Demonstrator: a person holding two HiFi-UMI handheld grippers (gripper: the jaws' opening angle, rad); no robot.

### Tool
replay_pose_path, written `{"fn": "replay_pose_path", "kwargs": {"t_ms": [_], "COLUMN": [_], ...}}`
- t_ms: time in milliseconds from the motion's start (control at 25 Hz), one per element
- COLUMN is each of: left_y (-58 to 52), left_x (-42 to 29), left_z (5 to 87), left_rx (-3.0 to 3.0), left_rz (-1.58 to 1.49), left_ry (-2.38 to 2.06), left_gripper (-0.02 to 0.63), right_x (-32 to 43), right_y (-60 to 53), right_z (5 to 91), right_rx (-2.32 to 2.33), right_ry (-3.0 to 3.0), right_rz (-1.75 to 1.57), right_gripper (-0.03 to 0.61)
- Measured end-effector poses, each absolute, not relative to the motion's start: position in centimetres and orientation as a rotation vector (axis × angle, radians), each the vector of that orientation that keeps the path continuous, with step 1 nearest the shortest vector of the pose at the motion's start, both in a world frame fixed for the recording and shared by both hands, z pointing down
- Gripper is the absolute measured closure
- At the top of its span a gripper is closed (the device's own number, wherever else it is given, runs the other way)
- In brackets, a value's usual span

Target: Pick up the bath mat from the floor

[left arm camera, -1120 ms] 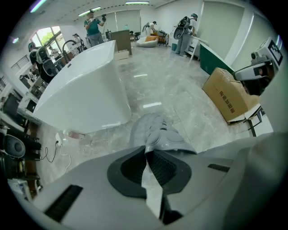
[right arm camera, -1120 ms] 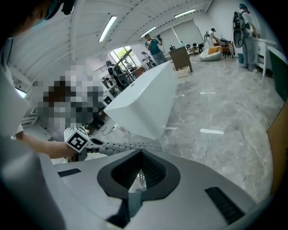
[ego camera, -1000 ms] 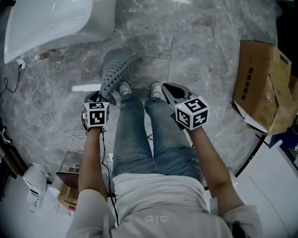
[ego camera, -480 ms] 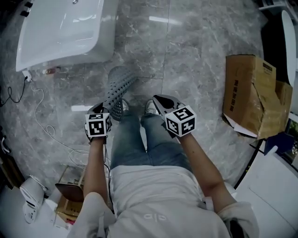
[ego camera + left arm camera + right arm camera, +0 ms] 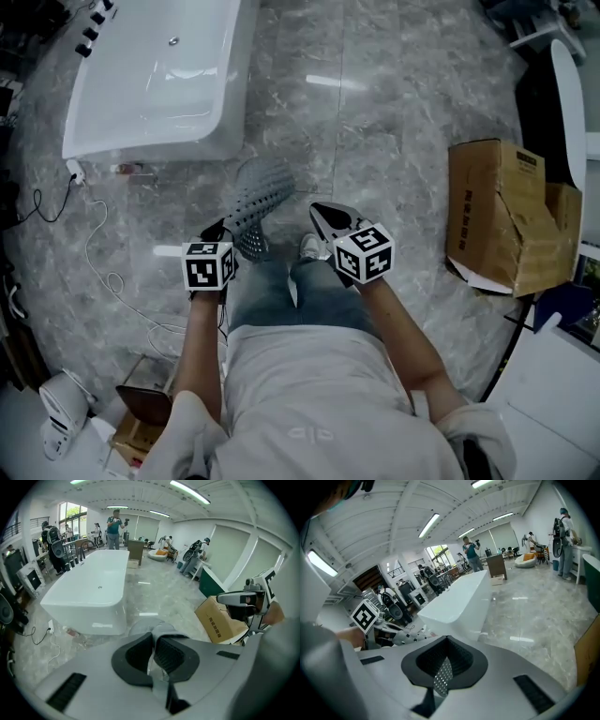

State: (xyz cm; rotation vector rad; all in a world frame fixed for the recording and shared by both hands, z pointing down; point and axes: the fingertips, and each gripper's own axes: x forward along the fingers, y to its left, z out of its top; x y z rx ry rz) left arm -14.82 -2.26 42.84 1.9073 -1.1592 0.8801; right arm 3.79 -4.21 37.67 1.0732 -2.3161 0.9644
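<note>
Left tool (image 5: 223,231) clamps the bath mat (image 5: 257,197) at its near end — long axis runs forward toward the bathtub (image 5: 159,84); right tool (image 5: 321,214) closed, empty

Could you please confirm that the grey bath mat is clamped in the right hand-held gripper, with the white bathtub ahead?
Not quite: the left hand-held gripper is the one clamped on the grey bath mat, as the left gripper view shows. The white bathtub is indeed ahead.
</note>
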Motion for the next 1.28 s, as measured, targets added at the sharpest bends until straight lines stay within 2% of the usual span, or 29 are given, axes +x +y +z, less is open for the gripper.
{"fn": "replay_pose_path", "kwargs": {"t_ms": [1280], "left_y": [-8.8], "left_x": [-17.7], "left_z": [12.6], "left_rx": [2.311], "left_rz": [0.415], "left_ry": [-1.432], "left_gripper": [0.584], "right_x": [0.7], "right_y": [-9.5], "right_z": [10.8], "right_rx": [1.143], "right_ry": [-2.696], "right_rz": [0.558], "right_gripper": [0.554]}}
